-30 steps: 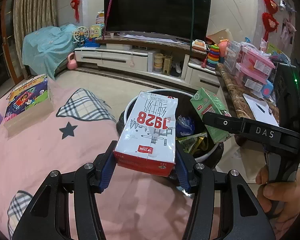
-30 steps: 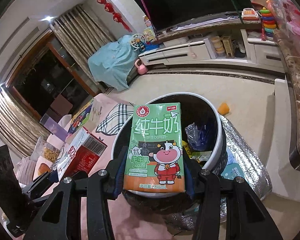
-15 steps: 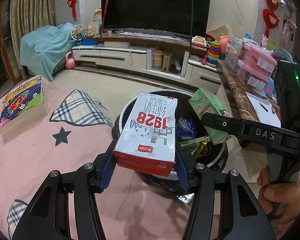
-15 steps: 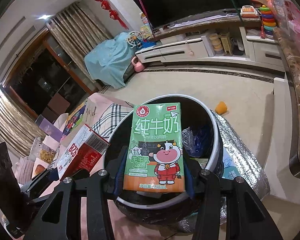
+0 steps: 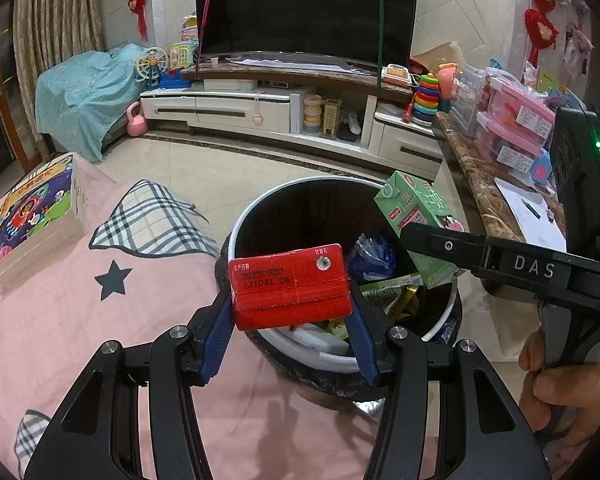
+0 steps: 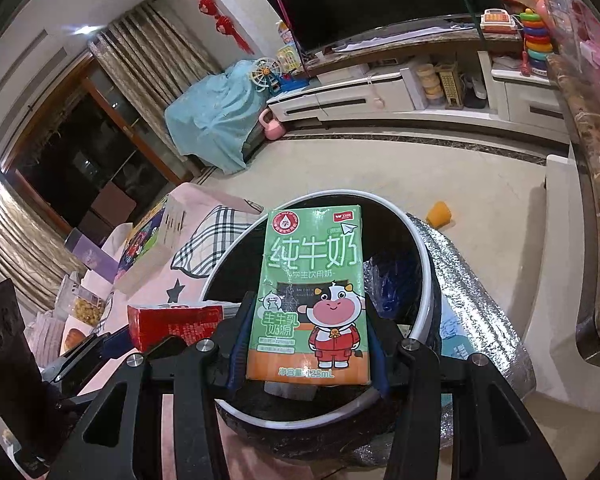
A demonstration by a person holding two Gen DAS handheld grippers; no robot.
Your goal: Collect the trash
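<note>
Left wrist view: two milk cartons held over the trash bin, ready for dropping.

Left gripper point(image 5: 289, 312) closed on the red milk carton point(image 5: 289, 286), its red end turned to the camera, long axis pointing away and down toward the trash bin point(image 5: 239, 232), straight above the near rim. Right gripper point(image 6: 306, 340) closed on the green milk carton point(image 6: 314, 292), long axis running forward along the fingers, hanging over the bin opening; seen in the left view over the far right part of the rim. Both cartons about equally near to the bin mouth, red one on the left, well apart from the green. Inside the bin: dark liner, a blue crumpled wrapper point(image 5: 370, 258), green and gold snack packets point(image 5: 396, 296), some white packaging. Probably only release needed next.
</note>
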